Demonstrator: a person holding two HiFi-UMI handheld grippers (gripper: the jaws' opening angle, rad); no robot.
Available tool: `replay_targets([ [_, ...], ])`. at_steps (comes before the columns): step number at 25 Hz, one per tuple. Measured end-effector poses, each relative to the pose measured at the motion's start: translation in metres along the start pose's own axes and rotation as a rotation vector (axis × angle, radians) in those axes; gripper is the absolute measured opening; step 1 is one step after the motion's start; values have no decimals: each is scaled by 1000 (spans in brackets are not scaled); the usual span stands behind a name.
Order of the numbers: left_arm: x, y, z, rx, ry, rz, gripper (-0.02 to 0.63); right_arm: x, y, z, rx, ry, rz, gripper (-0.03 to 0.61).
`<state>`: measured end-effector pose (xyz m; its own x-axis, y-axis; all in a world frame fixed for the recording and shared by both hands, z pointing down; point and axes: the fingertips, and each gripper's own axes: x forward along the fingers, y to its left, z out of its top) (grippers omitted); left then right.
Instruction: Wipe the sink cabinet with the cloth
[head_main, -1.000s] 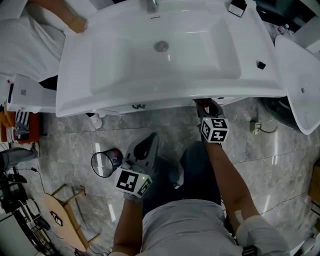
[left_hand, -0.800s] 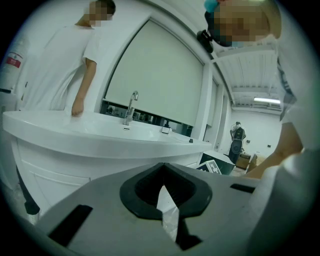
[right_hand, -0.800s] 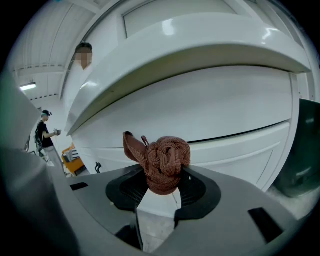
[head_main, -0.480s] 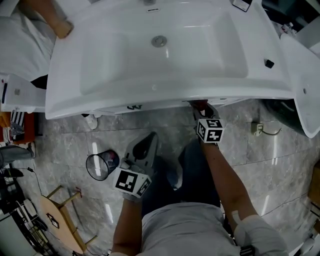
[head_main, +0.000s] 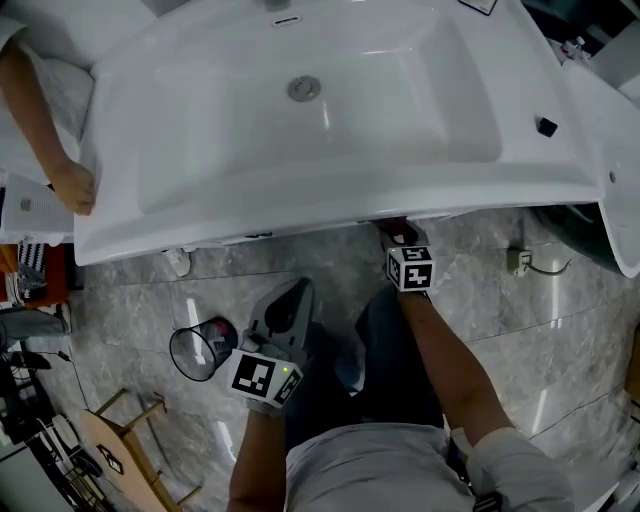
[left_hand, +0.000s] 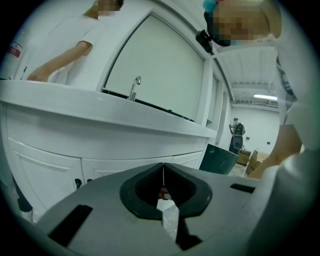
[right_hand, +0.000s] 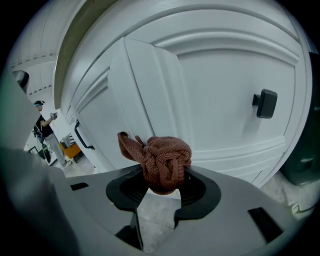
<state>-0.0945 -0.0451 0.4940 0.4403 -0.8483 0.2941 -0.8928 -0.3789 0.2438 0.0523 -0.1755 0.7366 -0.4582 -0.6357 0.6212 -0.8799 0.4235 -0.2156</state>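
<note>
A bunched reddish-brown cloth (right_hand: 161, 162) is clamped in my right gripper (right_hand: 162, 186). The cloth sits close to the white sink cabinet door (right_hand: 210, 95), left of its black knob (right_hand: 266, 103); I cannot tell whether it touches. In the head view the right gripper (head_main: 395, 232) reaches under the front rim of the white sink (head_main: 300, 195), and the cloth (head_main: 400, 231) barely shows. My left gripper (head_main: 292, 300) hangs lower over the floor, shut and empty. In the left gripper view its jaws meet, and the cabinet front (left_hand: 60, 165) lies ahead.
Another person's hand (head_main: 72, 186) rests on the sink's left rim. A round wire bin (head_main: 200, 348) and a wooden stool (head_main: 120, 440) stand on the marble floor at left. A second white basin (head_main: 620, 150) is at right. A dark green bin (left_hand: 220, 157) stands beside the cabinet.
The right gripper with the cloth has shifted slightly left and further under the sink rim. The other person's hand moved from the sink's far left corner down to its left rim.
</note>
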Motion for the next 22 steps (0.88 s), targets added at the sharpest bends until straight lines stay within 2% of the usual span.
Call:
replay_targets([
  [4, 2, -2, -2, 4, 12, -12, 11, 11, -4, -13, -16, 34, -12, 164],
  [13, -4, -10, 1, -19, 33, -54, 11, 10, -6, -15, 7, 87, -34, 164],
  [22, -20, 8, 8, -34, 86, -67, 11, 12, -5, -13, -8, 104, -73, 166],
])
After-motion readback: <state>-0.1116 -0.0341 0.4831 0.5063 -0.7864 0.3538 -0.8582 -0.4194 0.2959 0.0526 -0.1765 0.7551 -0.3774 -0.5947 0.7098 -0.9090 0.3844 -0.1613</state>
